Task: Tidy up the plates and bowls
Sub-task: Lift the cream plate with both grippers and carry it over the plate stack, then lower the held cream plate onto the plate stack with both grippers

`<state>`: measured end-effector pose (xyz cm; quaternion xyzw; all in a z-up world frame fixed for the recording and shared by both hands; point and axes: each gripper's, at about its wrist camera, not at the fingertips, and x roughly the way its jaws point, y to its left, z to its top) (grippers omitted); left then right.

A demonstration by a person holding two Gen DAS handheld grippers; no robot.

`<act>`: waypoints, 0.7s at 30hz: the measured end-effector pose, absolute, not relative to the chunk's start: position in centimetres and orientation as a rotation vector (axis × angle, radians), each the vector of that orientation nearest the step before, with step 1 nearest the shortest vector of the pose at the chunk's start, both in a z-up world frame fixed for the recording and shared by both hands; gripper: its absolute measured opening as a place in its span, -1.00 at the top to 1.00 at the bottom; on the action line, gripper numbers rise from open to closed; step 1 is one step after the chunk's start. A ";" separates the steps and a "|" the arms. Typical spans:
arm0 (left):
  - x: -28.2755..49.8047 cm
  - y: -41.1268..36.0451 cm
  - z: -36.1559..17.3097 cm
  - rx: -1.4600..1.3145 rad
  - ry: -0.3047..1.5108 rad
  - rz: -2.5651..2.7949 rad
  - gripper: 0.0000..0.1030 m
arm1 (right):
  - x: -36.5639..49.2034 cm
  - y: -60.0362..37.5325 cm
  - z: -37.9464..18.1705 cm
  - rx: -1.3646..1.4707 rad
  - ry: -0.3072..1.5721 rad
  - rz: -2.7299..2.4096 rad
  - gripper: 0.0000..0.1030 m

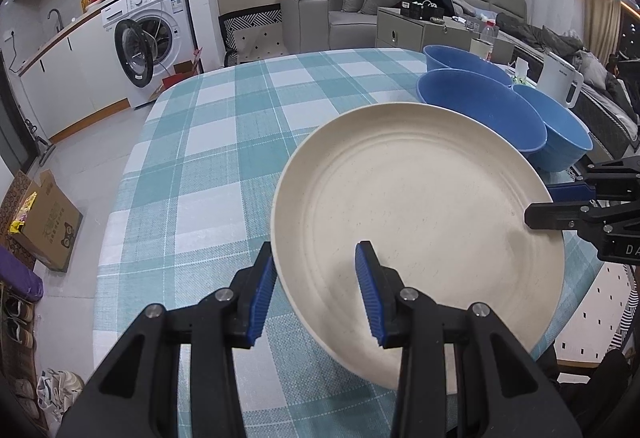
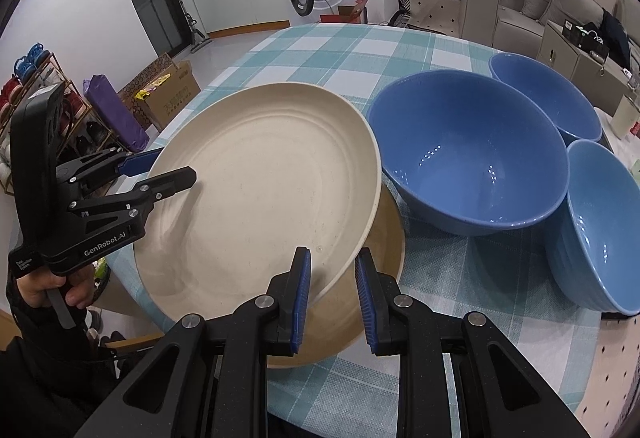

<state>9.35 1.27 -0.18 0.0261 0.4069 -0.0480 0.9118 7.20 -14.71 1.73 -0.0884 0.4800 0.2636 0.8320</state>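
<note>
A cream plate (image 1: 416, 198) (image 2: 260, 190) hangs tilted over the checked table (image 1: 200, 158), held by two opposite rims. My left gripper (image 1: 316, 290) (image 2: 168, 168) is shut on its near-left rim, one pad above and one below. On the opposite rim my right gripper (image 2: 334, 294) (image 1: 552, 204) is shut. Under the lifted plate a tan plate (image 2: 390, 234) lies flat on the cloth. Three blue bowls stand beside it: a large one (image 2: 468, 150) (image 1: 480, 110), one behind (image 2: 548, 94) (image 1: 460, 58), and one at the right (image 2: 600, 222) (image 1: 560, 134).
A white jug (image 1: 560, 78) stands past the bowls at the table's edge. On the floor are a cardboard box (image 1: 48, 222) and a washing machine (image 1: 148, 30) with its door open. A hand (image 2: 52, 286) grasps the left gripper's handle.
</note>
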 end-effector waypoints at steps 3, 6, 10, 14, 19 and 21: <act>9.3 1.1 -0.3 0.064 0.843 -0.102 0.25 | 7.2 -14.8 1.5 -0.189 1.025 0.557 0.55; 9.2 1.0 -0.4 0.070 0.850 -0.104 0.25 | 7.3 -14.7 1.1 -0.187 1.035 0.556 0.55; 9.2 0.9 -0.7 0.080 0.863 -0.104 0.25 | 7.2 -14.8 0.6 -0.187 1.046 0.558 0.55; 9.3 0.7 -1.0 0.097 0.876 -0.101 0.25 | 7.3 -14.8 0.3 -0.193 1.051 0.557 0.54; 9.2 0.5 -1.3 0.104 0.889 -0.105 0.25 | 7.4 -14.6 0.0 -0.205 1.056 0.557 0.54; 9.2 0.4 -1.3 0.109 0.891 -0.108 0.25 | 7.4 -14.6 -0.1 -0.210 1.061 0.557 0.54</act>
